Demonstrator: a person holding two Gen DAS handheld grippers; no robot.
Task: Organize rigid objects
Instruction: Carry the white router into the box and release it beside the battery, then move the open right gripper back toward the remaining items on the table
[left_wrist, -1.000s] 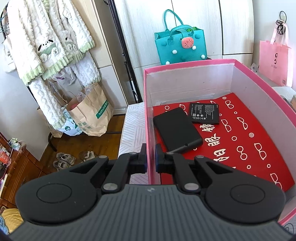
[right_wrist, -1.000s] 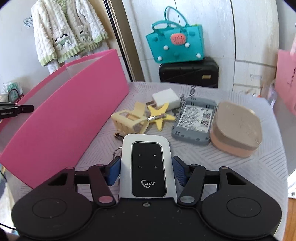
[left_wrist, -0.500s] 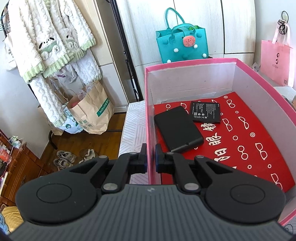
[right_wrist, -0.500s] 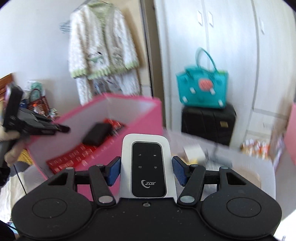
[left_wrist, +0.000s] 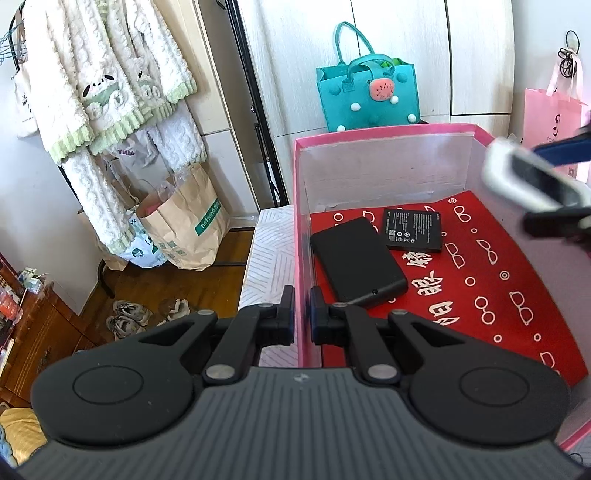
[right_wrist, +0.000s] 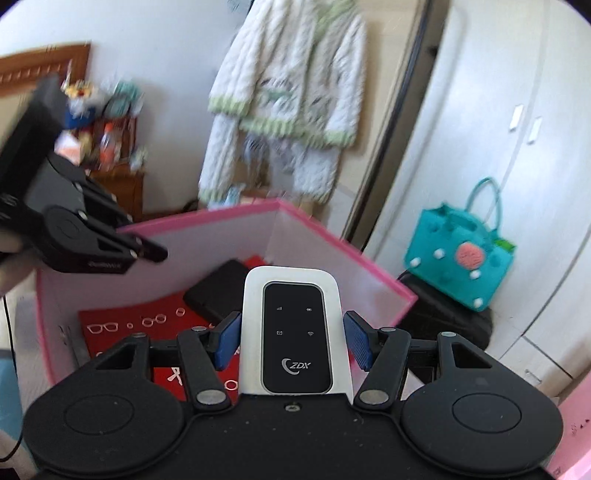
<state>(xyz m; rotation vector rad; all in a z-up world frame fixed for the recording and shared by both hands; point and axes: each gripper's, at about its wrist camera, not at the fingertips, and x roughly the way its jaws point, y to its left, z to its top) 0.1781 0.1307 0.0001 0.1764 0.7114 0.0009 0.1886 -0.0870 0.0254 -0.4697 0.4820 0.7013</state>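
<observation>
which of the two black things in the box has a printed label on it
The thin flat battery further back; it carries white print and symbols. The thicker black block beside it is plain.

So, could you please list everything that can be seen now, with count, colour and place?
box: 1, pink with red floor, on the table
black case: 1, black, on the box floor, left side
battery: 1, black, box floor, beside the case
router: 1, white with black face, in the right gripper above the box
tote: 1, teal, by the wardrobe
pink bag: 1, pink, far right
paper bag: 1, brown, on the floor
pyjamas: 1 set, white and green, hanging
shoes: 1 pair, grey, floor
left gripper: shut on the box wall
right gripper: shut on router
</observation>
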